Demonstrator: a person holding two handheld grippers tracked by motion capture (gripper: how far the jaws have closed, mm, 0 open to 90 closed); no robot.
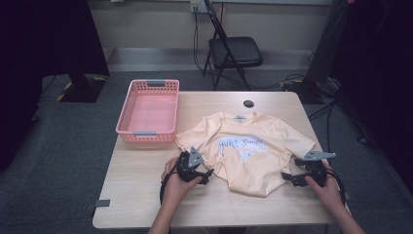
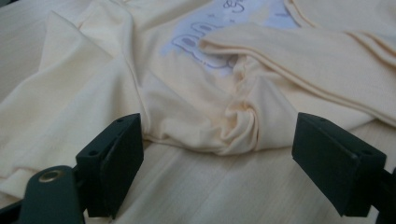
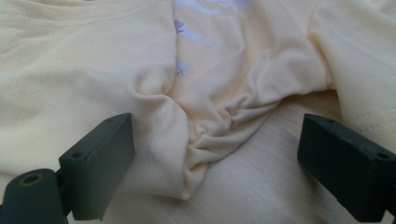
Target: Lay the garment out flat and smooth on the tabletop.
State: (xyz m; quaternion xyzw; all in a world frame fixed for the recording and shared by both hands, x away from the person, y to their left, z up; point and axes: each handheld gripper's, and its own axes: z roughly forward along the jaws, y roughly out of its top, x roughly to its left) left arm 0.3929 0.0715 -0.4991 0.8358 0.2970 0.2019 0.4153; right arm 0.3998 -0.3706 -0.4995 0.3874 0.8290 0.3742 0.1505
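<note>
A: High view first: the shirt [image 1: 246, 151] lies front-up on the tabletop [image 1: 146, 180], collar toward the far edge, its lower part rumpled and folded back near the person. The basket [image 1: 148, 111] sits apart from it, at the far left corner.

B: And the grippers?

A: The left gripper [image 1: 207, 174] is at the shirt's left lower corner, the right gripper [image 1: 288, 178] at the right lower corner. Each is just beside the cloth, not on it as far as I can tell.

B: Jaws?

A: Spread wide on both. In the left gripper view the shirt [image 2: 196, 107] bunches into a small knot of folds between the jaws but beyond them, bare wood under the tips. The right gripper view shows much the same: a crumpled fold of shirt [image 3: 210, 126] ahead, nothing pinched.

B: How would it handle, you think?

A: Light and limp, I'd say. Thin knit, so it will sag and drape the moment it's lifted, and a single layer could slide out of a loose pinch. No fear of breakage.

B: Where to take hold?

A: Those bunched folds by each corner look best to me; several layers give the jaws something thick to bite. Taking both corners together should keep it from twisting.
</note>
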